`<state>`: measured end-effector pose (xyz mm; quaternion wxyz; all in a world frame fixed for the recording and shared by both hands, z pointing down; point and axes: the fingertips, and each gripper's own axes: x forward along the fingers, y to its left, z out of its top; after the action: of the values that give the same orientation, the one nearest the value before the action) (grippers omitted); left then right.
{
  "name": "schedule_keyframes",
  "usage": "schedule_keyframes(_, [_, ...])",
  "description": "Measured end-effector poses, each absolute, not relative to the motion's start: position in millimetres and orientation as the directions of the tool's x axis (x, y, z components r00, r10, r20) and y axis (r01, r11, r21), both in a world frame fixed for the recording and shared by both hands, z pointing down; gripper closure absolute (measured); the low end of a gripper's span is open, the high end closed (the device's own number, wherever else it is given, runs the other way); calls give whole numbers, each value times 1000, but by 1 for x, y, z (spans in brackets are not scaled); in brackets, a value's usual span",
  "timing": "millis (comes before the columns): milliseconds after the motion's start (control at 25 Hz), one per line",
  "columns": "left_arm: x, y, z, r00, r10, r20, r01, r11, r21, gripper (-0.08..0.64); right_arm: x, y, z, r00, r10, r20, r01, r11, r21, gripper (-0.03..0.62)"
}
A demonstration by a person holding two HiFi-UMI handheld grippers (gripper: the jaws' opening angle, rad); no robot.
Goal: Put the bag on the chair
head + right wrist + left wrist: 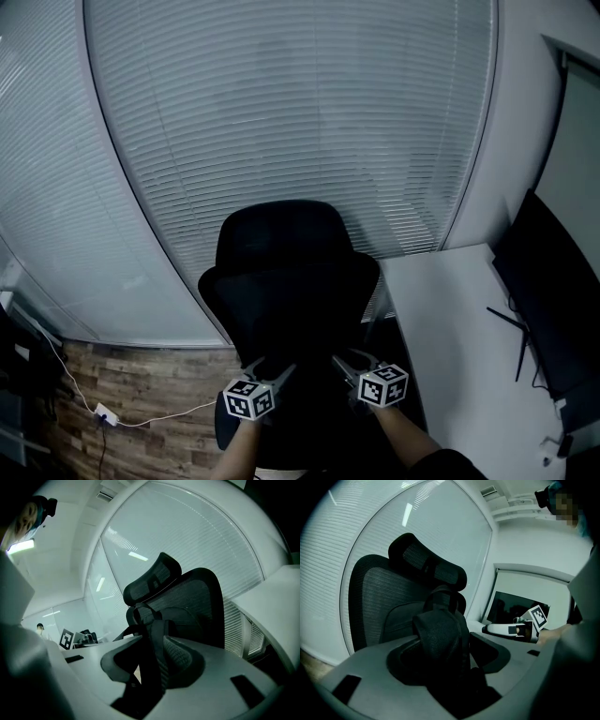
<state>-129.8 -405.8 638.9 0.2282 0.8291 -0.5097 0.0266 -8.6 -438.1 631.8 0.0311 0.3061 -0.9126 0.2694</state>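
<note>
Bag (pixel 440 639) soft, floppy, likely light; best hold is padded strap (pixel 152 653). My left fingers (pixel 365 667) spread, strap slack between; right fingers (pixel 220 667) likewise. Bag in front of chair (pixel 281 272) back.

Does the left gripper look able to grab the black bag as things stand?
Most likely yes. The left gripper has its jaws standing apart, with the black bag right between them, in front of the chair. Nothing seems to block it, so closing the jaws should catch the fabric.

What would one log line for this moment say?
bag: on chair | left gripper: open, bag between jaws | right gripper: strap between jaws
</note>
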Motion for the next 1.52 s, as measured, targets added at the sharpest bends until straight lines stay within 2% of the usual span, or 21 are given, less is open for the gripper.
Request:
schedule_keyframes(600, [-136,-381,636,446,-849,282,-872,-343,349,242,3,-413,617,-779,-596,193,-607,641,-470,479])
schedule_keyframes(1200, [-134,-324,584,462,-876,140,-864,-409,293,244,4,-354,572,-748,-655,109,-624,637,-452,480])
schedule_keyframes(1280, [-132,-310,582,475,-870,129,-857,-425,290,253,4,-343,568,-740,-666,99,-631,634,-448,480])
schedule_keyframes(1400, [-127,-287,573,500,-859,106,-845,-458,276,330,6,-324,558,-723,-686,76,-641,626,-445,480])
schedule_keyframes(1520, [-126,-264,561,510,-856,82,-841,-477,255,365,8,-303,550,-704,-708,59,-654,613,-443,491])
